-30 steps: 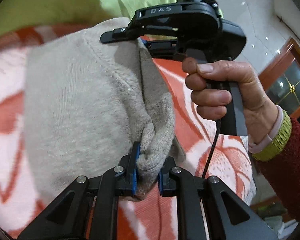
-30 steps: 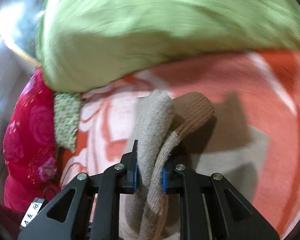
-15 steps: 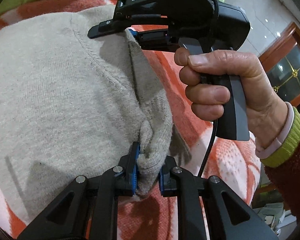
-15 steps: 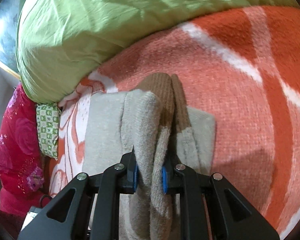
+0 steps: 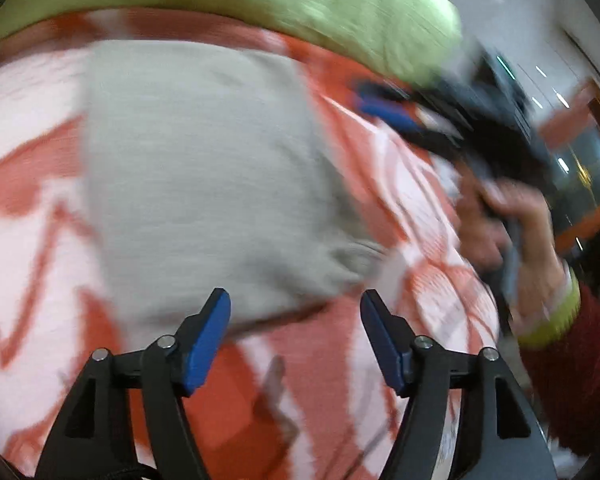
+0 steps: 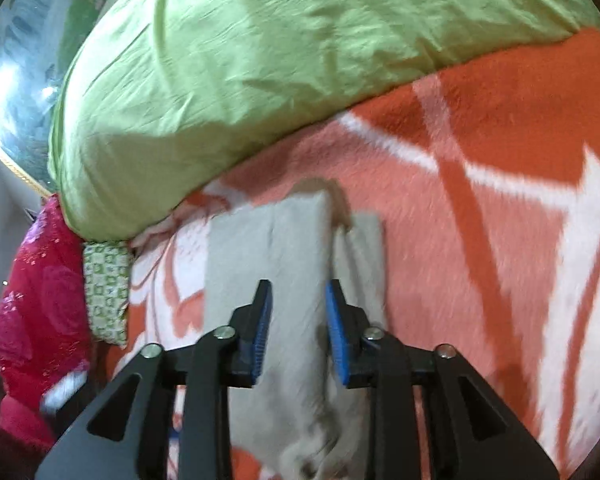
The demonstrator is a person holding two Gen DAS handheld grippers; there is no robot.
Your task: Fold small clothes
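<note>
Left wrist view, blurred: the left tongs (image 5: 296, 336) no longer pinch the bunched edge of the grey knit garment (image 5: 204, 176) they clamped half a second ago. Their blue pads are spreading wide, nothing is between them, and the cloth lies flat just ahead on the bed. The right tongs (image 6: 296, 332) are also letting go. Their jaws are opening, only partly apart so far, and a raised ridge of the garment (image 6: 284, 248) runs between the pads without being squeezed by them, as far as the right wrist view shows. A moment ago that fold stood up thick in the grip, with a brown ribbed cuff showing; now the piece has dropped into a neat rectangle, the brown part barely peeking out at its far edge.

I judge this fold to be laid down and released; the garment looks compact, so another fold or smoothing may be all that is left.

The garment rests on an orange and white patterned blanket (image 6: 480, 240) covering the bed. Behind it lies a bulky light green quilt (image 6: 280, 60), and a red floral bundle (image 6: 40, 300) sits at the left. Across in the left wrist view, a person's hand (image 5: 512, 240) grips the other tool's handle
</note>
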